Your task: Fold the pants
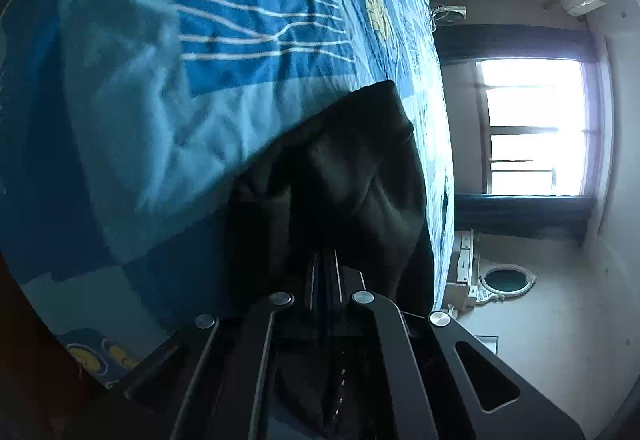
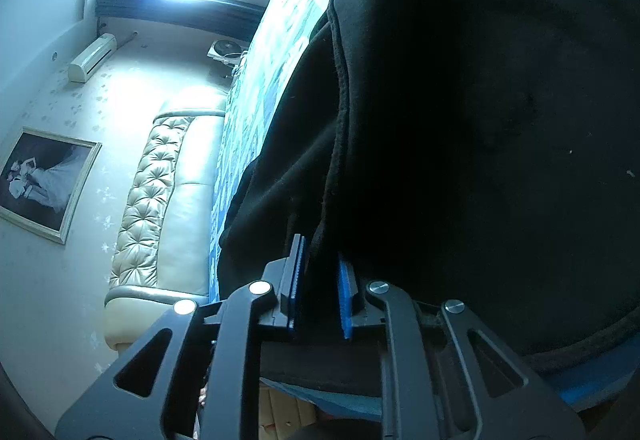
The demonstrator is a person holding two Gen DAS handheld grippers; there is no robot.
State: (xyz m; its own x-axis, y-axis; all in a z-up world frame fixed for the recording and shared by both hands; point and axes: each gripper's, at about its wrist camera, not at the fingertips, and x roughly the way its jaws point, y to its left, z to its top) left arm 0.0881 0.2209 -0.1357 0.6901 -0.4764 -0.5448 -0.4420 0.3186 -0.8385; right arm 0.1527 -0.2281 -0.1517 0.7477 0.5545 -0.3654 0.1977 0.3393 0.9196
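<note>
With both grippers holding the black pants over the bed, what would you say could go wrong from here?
1. The right gripper pinches only a thick seam edge of the pants, so the cloth may slip out if pulled.
2. The left gripper has bunched fabric between its fingers; the fold could come out creased or uneven.
3. The bedspread is already rumpled, so dragging the pants across it might wrinkle both further.
</note>
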